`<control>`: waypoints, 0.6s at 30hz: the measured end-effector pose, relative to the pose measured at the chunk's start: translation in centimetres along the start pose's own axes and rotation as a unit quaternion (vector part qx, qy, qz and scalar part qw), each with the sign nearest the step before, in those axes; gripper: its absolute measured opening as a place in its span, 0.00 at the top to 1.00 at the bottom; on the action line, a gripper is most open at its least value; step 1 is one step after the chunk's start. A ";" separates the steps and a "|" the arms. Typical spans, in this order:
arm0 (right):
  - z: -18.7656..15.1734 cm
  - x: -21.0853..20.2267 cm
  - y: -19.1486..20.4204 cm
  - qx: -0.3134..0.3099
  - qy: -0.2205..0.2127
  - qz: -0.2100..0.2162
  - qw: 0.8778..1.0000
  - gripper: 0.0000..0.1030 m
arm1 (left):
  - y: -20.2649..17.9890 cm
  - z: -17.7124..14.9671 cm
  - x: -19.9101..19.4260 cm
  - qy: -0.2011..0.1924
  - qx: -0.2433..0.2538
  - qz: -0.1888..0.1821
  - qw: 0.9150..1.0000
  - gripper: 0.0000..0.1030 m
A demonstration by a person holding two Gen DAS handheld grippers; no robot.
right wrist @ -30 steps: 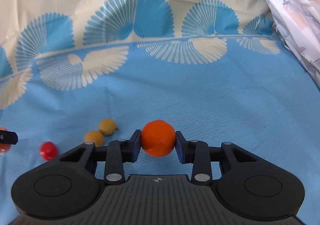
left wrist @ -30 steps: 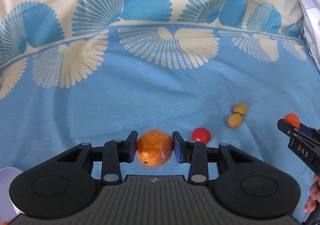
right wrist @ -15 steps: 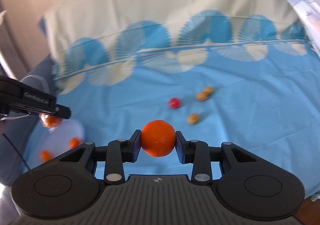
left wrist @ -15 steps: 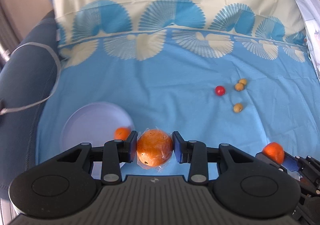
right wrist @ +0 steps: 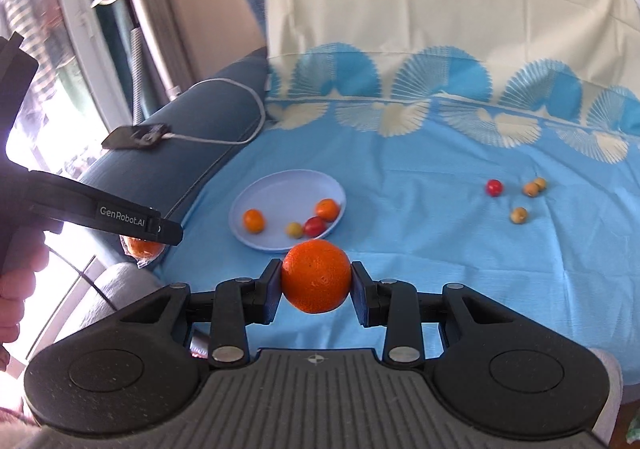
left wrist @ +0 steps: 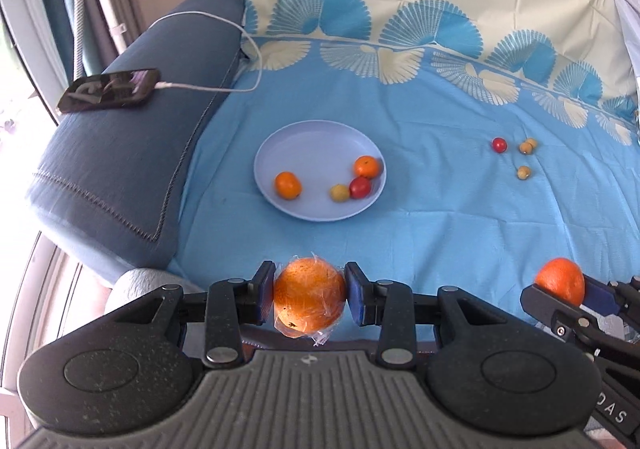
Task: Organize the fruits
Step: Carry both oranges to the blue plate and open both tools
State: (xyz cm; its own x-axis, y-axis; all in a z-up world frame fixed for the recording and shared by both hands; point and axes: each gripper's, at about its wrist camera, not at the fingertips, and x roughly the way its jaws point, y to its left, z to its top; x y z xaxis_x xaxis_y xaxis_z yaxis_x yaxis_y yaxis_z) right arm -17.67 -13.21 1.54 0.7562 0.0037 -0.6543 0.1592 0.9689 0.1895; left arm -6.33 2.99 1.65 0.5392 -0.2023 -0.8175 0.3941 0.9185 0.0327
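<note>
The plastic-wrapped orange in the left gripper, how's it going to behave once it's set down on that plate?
The wrapped orange is round, so it will probably roll on the shallow plate and may nudge the fruit already there. Its loose film looks slick, so it might slip against the left gripper fingers on release. It seems firm, not fragile.

Wrapped orange [left wrist: 309, 303]: we see crinkly glossy film.
Plate [left wrist: 316, 137]: smooth matt plastic.
Sheet [left wrist: 440, 189]: we see creased cloth.

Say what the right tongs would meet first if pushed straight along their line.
Probably the near rim of the plate, just beyond the orange they grip; depth is unclear, so perhaps the blue cloth short of it.
</note>
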 end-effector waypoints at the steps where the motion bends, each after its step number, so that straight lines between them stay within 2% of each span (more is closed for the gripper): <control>1: 0.0 -0.3 0.6 -0.007 0.000 0.002 1.000 0.64 | 0.4 -0.4 -0.4 -0.001 -0.002 -0.001 1.000 0.60; 8: -0.3 -2.0 3.0 -0.056 -0.006 -0.002 0.998 0.64 | 1.2 -1.8 -1.8 -0.013 -0.022 -0.019 0.999 0.60; 18: -0.3 -1.4 3.2 -0.055 0.000 0.006 0.998 0.64 | 1.2 -1.7 -1.5 -0.013 -0.010 -0.014 1.000 0.60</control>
State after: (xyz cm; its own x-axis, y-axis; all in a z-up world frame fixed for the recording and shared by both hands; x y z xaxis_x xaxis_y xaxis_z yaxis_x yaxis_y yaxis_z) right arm -18.42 -10.08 2.88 0.7574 0.0147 -0.6528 0.0807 0.9900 0.1158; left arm -7.94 4.96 1.95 0.5472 -0.2359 -0.8030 0.3940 0.9191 -0.0016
